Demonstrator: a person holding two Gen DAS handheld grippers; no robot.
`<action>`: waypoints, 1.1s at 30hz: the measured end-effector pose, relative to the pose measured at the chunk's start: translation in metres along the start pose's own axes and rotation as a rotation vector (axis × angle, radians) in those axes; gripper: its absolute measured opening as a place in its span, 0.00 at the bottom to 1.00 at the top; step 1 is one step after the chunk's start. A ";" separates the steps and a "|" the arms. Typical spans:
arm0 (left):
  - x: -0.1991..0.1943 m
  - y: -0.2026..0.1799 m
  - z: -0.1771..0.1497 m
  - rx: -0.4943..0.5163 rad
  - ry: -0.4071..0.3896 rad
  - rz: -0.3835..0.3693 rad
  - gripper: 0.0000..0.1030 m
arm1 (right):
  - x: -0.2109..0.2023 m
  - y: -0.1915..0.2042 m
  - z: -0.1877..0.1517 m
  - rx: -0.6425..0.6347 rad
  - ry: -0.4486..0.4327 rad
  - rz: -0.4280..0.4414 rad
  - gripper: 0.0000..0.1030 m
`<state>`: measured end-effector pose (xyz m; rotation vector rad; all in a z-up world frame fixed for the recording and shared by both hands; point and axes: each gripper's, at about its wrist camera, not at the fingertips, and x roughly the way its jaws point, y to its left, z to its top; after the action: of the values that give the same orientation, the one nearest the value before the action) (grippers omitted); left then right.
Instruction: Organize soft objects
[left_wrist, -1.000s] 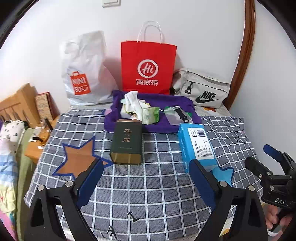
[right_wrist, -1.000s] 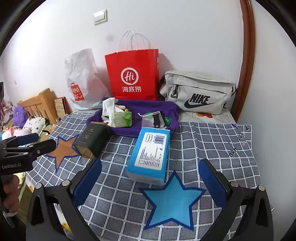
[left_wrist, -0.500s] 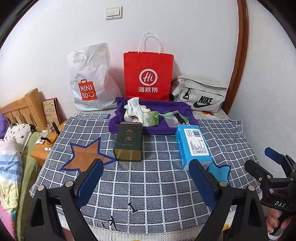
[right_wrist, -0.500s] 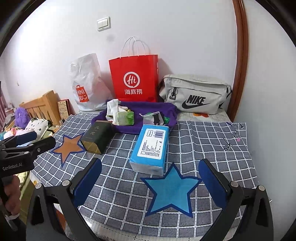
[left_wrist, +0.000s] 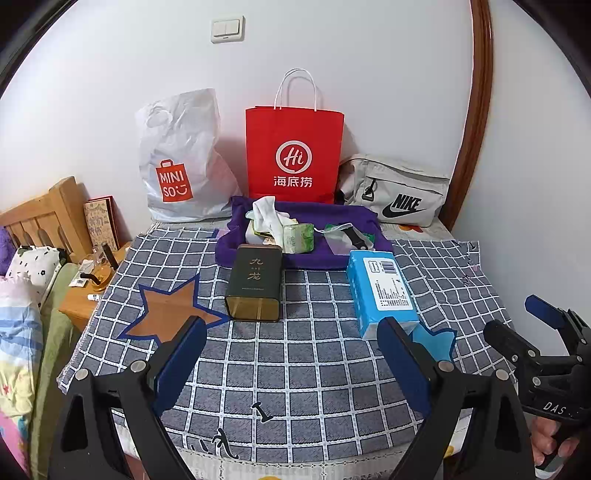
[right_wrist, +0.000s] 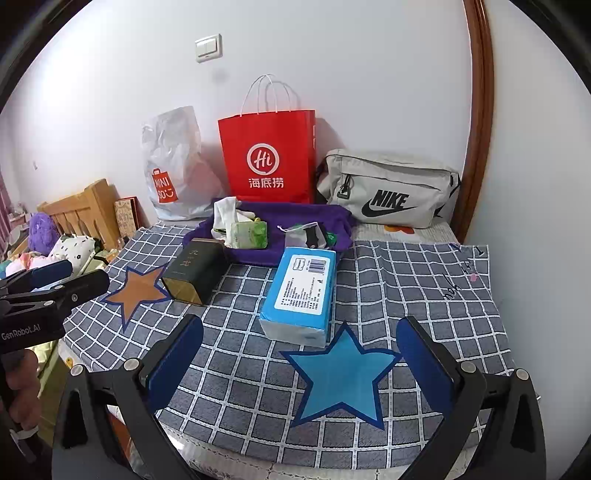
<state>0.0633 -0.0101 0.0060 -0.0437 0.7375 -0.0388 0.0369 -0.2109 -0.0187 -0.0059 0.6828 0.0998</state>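
**Two open grippers poised over a checked cloth**

The left hand-held gripper (left_wrist: 291, 360) hung with its blue-padded fingers spread wide and nothing between them, above the near edge of the surface (left_wrist: 310, 373) covered by a grey-and-white checked cloth. The right hand-held gripper (right_wrist: 301, 363) was spread just as wide and equally empty, framing a blue star (right_wrist: 341, 373) on the cloth.

A blue tissue pack (right_wrist: 301, 291) lay flat on the cloth, its near end at the upper tip of the blue star. To its left a dark green tin (left_wrist: 255, 282) lay on its side, beside an orange star (left_wrist: 168, 314). Behind both sat a purple tray (left_wrist: 314, 258), touching the tin's far end and holding a white sock (left_wrist: 267, 216), a small green tissue packet (left_wrist: 298, 238) and a clear pouch (left_wrist: 341, 240) with dark contents that could not be made out.

Against the wall stood a white plastic shopping bag (left_wrist: 181, 158), a red paper bag (left_wrist: 293, 153) and a grey waist bag (left_wrist: 397, 194), side by side. A wooden headboard (left_wrist: 44, 218) showed at far left. In the left view, the right gripper appeared at the lower right edge, gripped by a hand (left_wrist: 550, 439).
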 end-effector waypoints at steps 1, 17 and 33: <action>-0.001 0.000 0.000 0.000 -0.001 0.000 0.91 | 0.000 0.000 0.000 0.000 0.000 -0.001 1.00; -0.002 0.000 0.000 -0.001 -0.001 -0.002 0.91 | -0.003 0.002 -0.001 -0.014 -0.010 0.010 1.00; -0.003 0.000 -0.001 -0.002 -0.002 -0.002 0.91 | -0.004 0.002 0.001 -0.015 -0.011 0.013 1.00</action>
<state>0.0610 -0.0099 0.0073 -0.0467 0.7355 -0.0403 0.0337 -0.2092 -0.0153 -0.0150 0.6714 0.1174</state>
